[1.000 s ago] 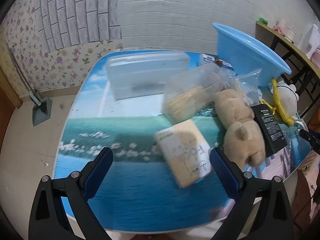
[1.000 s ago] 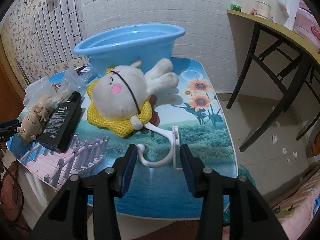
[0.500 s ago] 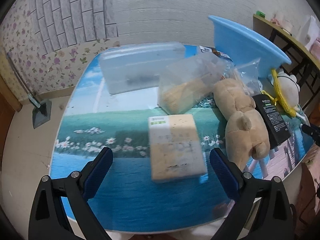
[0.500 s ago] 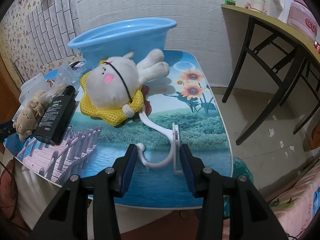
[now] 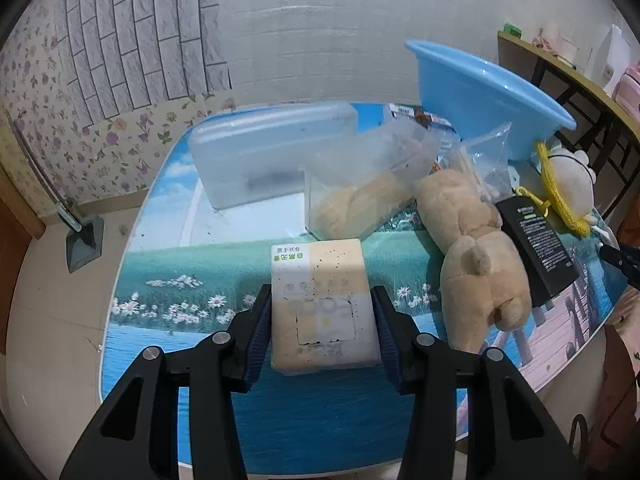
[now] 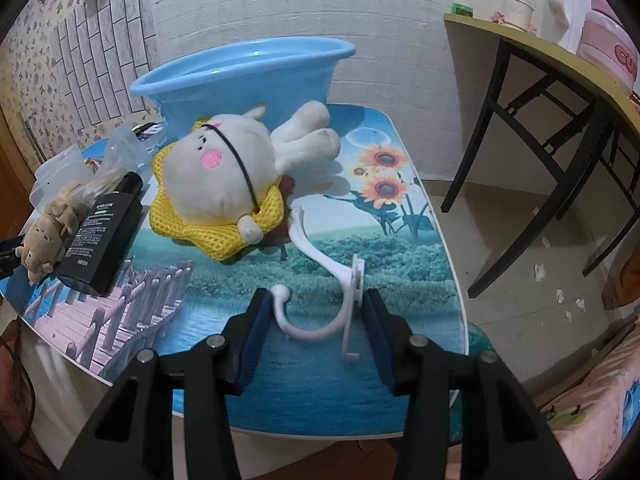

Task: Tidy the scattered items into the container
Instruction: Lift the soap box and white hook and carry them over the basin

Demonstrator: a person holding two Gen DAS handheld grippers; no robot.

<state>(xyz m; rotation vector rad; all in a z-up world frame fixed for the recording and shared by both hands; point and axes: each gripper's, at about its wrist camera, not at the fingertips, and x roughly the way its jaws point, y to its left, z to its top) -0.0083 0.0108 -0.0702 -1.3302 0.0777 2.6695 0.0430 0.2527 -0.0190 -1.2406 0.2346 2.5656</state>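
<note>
My left gripper (image 5: 322, 320) is shut on a cream tissue pack (image 5: 320, 300) that lies on the table, one pad on each side. My right gripper (image 6: 316, 326) stands around a white plastic hook (image 6: 320, 312) on the table; the pads are close to it but a small gap shows on both sides, so it is open. The blue basin (image 6: 244, 68) stands at the back of the table and also shows in the left wrist view (image 5: 480, 96). A white plush with a yellow net (image 6: 224, 192) lies in front of the basin.
A brown plush bear (image 5: 476, 256), a black bottle (image 5: 536, 248), a clear bag of sticks (image 5: 360, 188) and a clear lidded box (image 5: 272, 152) lie on the picture-printed table (image 5: 180, 300). A dark-legged side table (image 6: 560, 92) stands to the right.
My left gripper moved forward and closed from wide open onto the tissue pack. My right gripper moved a little closer around the white hook.
</note>
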